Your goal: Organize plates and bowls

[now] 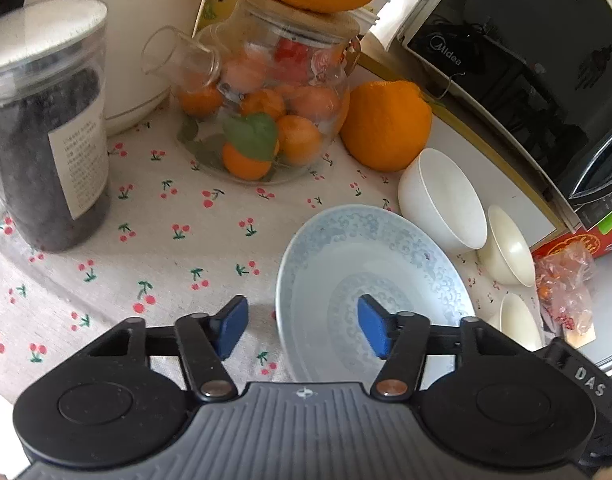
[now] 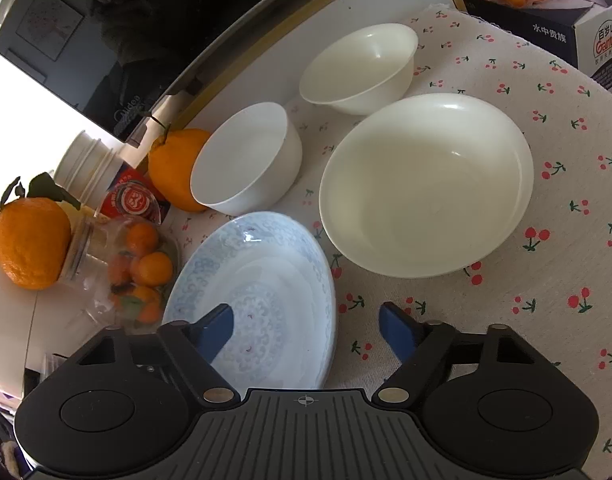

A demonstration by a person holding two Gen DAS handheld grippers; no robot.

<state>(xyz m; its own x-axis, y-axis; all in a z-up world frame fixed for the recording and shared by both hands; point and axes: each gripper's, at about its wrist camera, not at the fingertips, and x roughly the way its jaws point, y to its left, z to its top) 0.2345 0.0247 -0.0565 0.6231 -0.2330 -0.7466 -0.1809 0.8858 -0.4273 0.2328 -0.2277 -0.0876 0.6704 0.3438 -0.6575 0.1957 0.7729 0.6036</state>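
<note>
A pale blue patterned plate (image 1: 369,276) lies on the cherry-print tablecloth (image 1: 166,240); it also shows in the right wrist view (image 2: 262,280). My left gripper (image 1: 302,326) is open, straddling the plate's left rim. My right gripper (image 2: 306,332) is open, straddling the plate's right rim. A white bowl (image 2: 246,160) stands behind the plate and also shows in the left wrist view (image 1: 441,200). A cream bowl (image 2: 357,68) stands farther back. A large cream plate (image 2: 425,184) lies right of the blue plate.
A glass jar of small oranges (image 1: 262,120), a dark jar (image 1: 46,140) and large oranges (image 1: 385,124) stand at the back left. A black microwave (image 1: 525,60) borders the table. A printed box (image 2: 565,28) sits at the far right.
</note>
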